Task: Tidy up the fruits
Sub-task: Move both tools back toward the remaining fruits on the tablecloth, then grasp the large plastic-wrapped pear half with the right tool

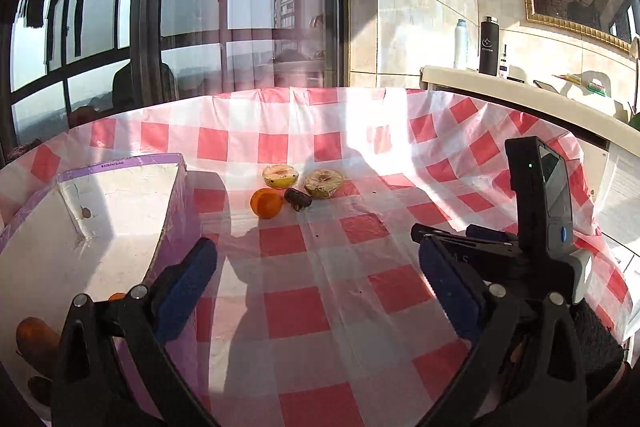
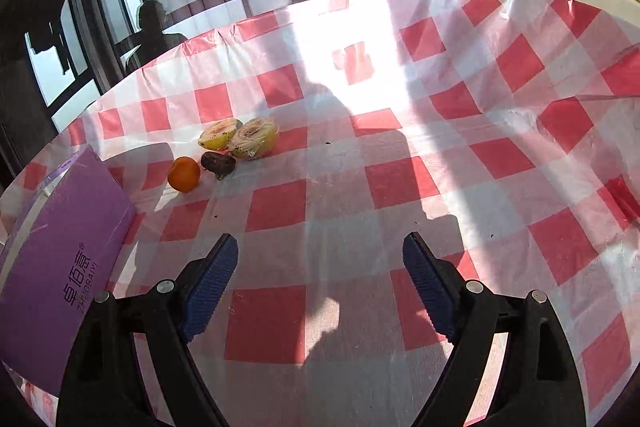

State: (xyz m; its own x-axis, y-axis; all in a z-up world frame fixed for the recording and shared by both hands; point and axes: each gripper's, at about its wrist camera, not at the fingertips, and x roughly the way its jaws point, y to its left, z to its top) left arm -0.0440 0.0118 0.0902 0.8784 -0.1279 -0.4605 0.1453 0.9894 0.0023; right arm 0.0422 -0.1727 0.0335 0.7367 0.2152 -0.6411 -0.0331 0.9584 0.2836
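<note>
An orange (image 1: pixel 266 203) (image 2: pixel 183 174), a dark shrivelled fruit (image 1: pixel 298 198) (image 2: pixel 218 163) and two cut fruit halves (image 1: pixel 280 175) (image 1: pixel 323 183) (image 2: pixel 219 134) (image 2: pixel 253 138) lie together on the red-and-white checked tablecloth (image 1: pixel 360 287) (image 2: pixel 400 183). A purple box with a white inside (image 1: pixel 120 211) (image 2: pixel 64 247) stands at the left; an orange fruit (image 1: pixel 36 343) lies in it. My left gripper (image 1: pixel 316 271) is open and empty beside the box. My right gripper (image 2: pixel 320 267) is open and empty over the cloth, and shows at the right of the left wrist view (image 1: pixel 536 227).
A white counter (image 1: pixel 520 91) with a black bottle (image 1: pixel 491 47) and a white bottle (image 1: pixel 461 43) runs behind the table at the right. Windows (image 1: pixel 192 27) stand beyond the far edge.
</note>
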